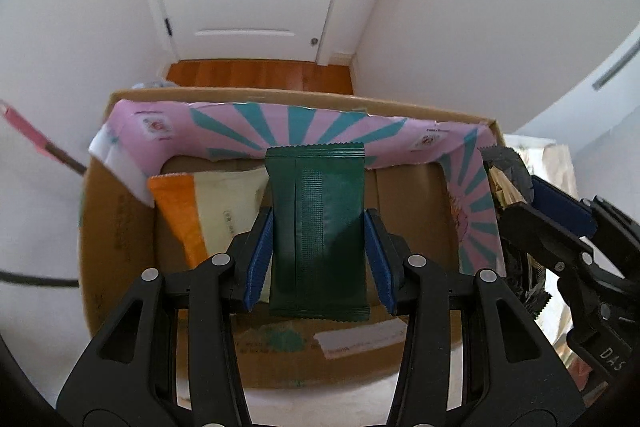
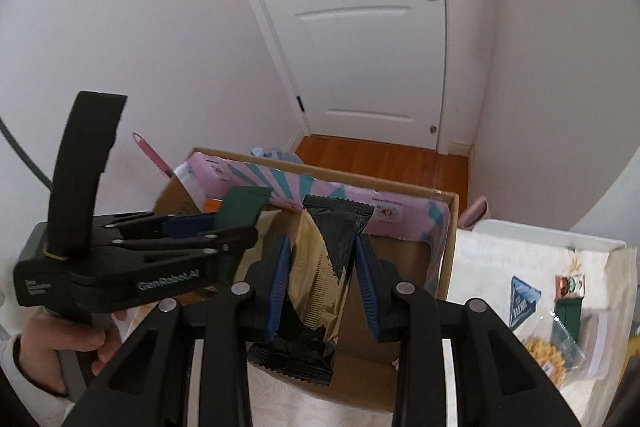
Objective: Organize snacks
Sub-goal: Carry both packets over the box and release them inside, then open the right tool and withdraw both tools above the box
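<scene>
Left wrist: green packet (image 1: 318,227) over cardboard box (image 1: 116,227)

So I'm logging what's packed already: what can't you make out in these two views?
- Box floor, left wrist view: partly covered by the green packet.
- Orange-edged packet: print too small.
- Right wrist view: box interior blocked by the black-and-gold packet and left gripper.
</scene>
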`<state>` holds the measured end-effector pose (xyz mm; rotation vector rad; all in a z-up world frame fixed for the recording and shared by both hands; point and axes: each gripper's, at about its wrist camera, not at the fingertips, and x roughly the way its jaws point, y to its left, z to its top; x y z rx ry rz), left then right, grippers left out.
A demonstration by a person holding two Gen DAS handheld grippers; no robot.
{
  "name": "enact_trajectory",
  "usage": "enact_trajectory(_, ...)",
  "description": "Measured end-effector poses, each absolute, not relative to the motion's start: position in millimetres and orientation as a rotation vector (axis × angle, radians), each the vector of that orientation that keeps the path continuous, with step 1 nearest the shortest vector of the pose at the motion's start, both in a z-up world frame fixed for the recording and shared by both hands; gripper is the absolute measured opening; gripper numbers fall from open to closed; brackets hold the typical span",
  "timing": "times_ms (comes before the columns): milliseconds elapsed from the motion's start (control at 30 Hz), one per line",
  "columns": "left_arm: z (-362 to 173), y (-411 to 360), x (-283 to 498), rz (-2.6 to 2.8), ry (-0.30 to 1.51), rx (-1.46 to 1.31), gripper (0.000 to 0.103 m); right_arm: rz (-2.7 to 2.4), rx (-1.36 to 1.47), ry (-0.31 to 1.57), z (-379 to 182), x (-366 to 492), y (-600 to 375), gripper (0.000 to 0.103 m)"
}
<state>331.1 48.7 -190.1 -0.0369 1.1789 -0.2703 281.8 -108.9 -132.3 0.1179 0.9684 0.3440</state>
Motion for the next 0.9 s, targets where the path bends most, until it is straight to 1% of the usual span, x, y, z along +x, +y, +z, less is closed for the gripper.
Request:
enact_trajectory(33,-190.7,47.4,332.4,-0.270,1.180,-0.027,0.047,0.335,0.120,0.974,-135.1,289.2,-109.8,0.030)
enact_trajectory(67,-190.6,45.0,333.4,-0.270,1.181,-0.015,0.060,0.326,0.123,0.977,-135.4,288.6,-107.5,0.030)
enact_trajectory(100,-190.0,44.1,333.7,-0.271,1.177,-0.007,0.081,0.318,0.128,0.982,-137.4,290.8,-108.1,0.030)
enact_trajectory(167,-187.8,42.8,331.0,-0.252,1.155,0.023,0.100,0.306,0.141,0.985,-137.6,287.1,-109.1,0.030)
enact_trajectory(500,-170.9,60.3,298.8,-0.209,1.093,0.060,0.100,0.296,0.160,1.016,-141.0,283.8,-120.5,0.030)
enact_trajectory(900,-156.6,76.7,285.0,-0.179,1.072,0.053,0.100,0.366,0.153,1.097,-157.2,313.8,-98.5,0.030)
